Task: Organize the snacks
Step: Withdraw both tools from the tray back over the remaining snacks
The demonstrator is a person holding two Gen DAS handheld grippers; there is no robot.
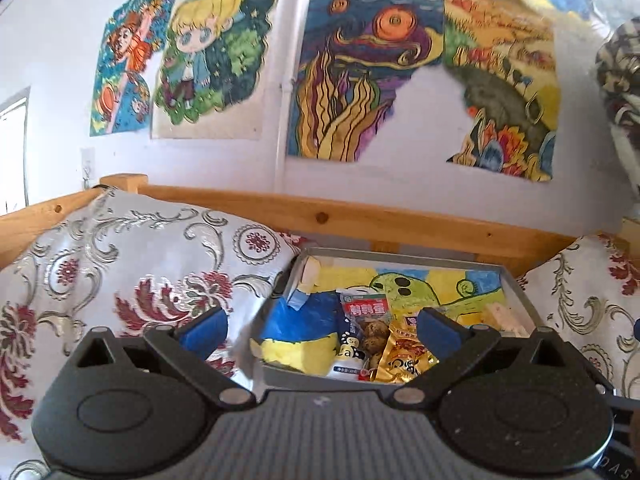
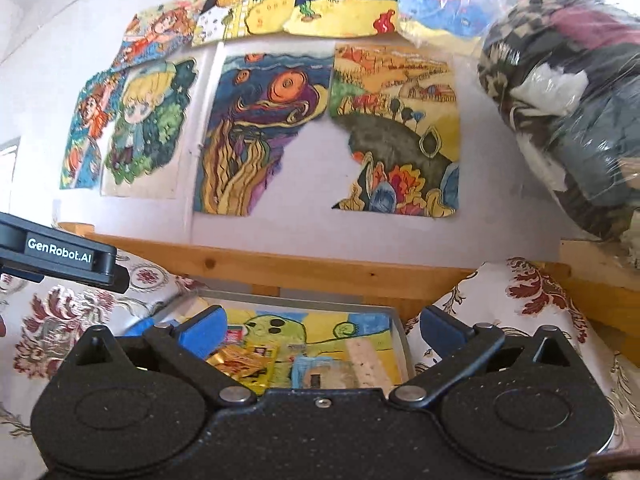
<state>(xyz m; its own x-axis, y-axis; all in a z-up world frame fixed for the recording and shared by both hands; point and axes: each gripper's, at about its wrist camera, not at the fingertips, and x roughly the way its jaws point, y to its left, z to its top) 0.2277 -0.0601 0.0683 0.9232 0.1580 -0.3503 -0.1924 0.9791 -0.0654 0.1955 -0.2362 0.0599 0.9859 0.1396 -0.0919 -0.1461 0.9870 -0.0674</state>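
Both grippers, left gripper (image 1: 320,330) and right gripper (image 2: 320,330), hover with jaws spread wide, holding nothing. The snacks (image 1: 384,340) lie gathered in the grey tray (image 1: 520,292), likely for containment. They sit below and just ahead of the jaws, not touching them.

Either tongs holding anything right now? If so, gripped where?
Nothing is held. The left tongs and the right tongs are both open and empty above the grey tray; the snack packets lie inside it untouched.
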